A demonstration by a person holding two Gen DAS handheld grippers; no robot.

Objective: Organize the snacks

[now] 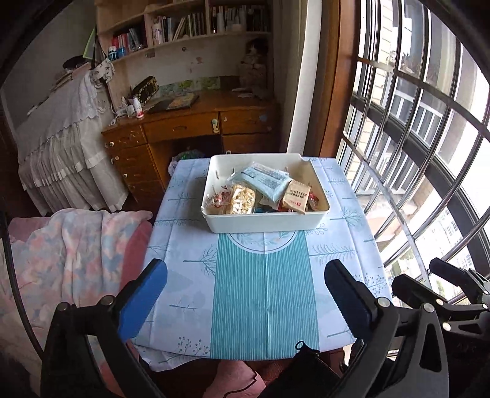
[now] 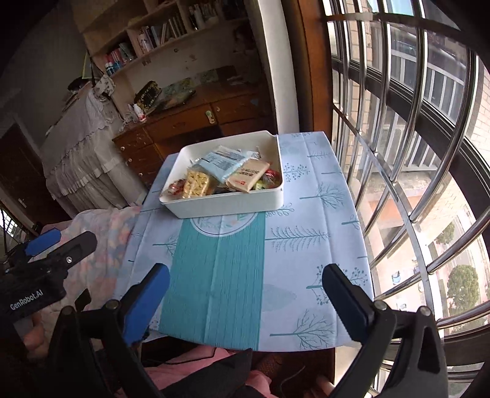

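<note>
A white bin [image 1: 266,225] [image 2: 226,205] stands at the far middle of the table [image 1: 266,290] [image 2: 306,245], which wears a blue tree-print cloth. Inside lie a light blue packet [image 1: 266,180] [image 2: 223,163], a tan packet [image 1: 298,196] [image 2: 248,176], a clear bag of crackers [image 1: 242,199] [image 2: 197,183] and small red-wrapped sweets [image 2: 176,186]. My left gripper [image 1: 246,269] [image 2: 72,240] hangs open over the near table edge, empty. My right gripper [image 2: 246,272] [image 1: 419,275] is open beside it on the right, also empty. Both are well short of the bin.
A barred window [image 1: 413,153] runs close along the table's right side. A pastel blanket [image 1: 70,254] lies left of the table. Behind stand a wooden desk with drawers [image 1: 183,128], a bookshelf [image 1: 183,27] and a white-draped piece of furniture [image 1: 61,144].
</note>
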